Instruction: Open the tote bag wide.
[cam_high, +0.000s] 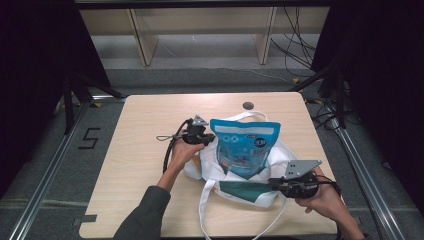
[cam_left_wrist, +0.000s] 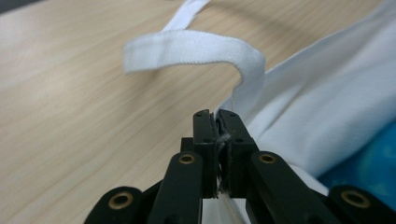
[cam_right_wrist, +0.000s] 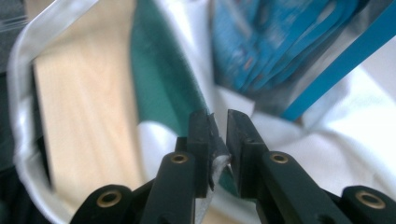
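Left gripper clamped on the white cloth edge of the tote bag; in the left gripper view the jaws stand almost together with a thin fold of fabric pinched between the pads. White strap loops just ahead of and above that gripper, over bare tabletop; bag body runs off to its right, with a patch of blue at the lower right corner. Right gripper also closed on the bag, at the opposite rim: in the right gripper view the jaws sit narrow with a bit of white cloth caught between the pads, green panel just ahead and left of the tips. Blue pouch stands upright inside the bag mouth, between the two grippers: right of the left gripper and beyond the right one; in the right gripper view it shows blurred, ahead and to the right. Second strap trails from the bag toward the near tabletop edge, left of the right gripper. Bag rests on the tabletop, both rim sides held apart by the two grips.
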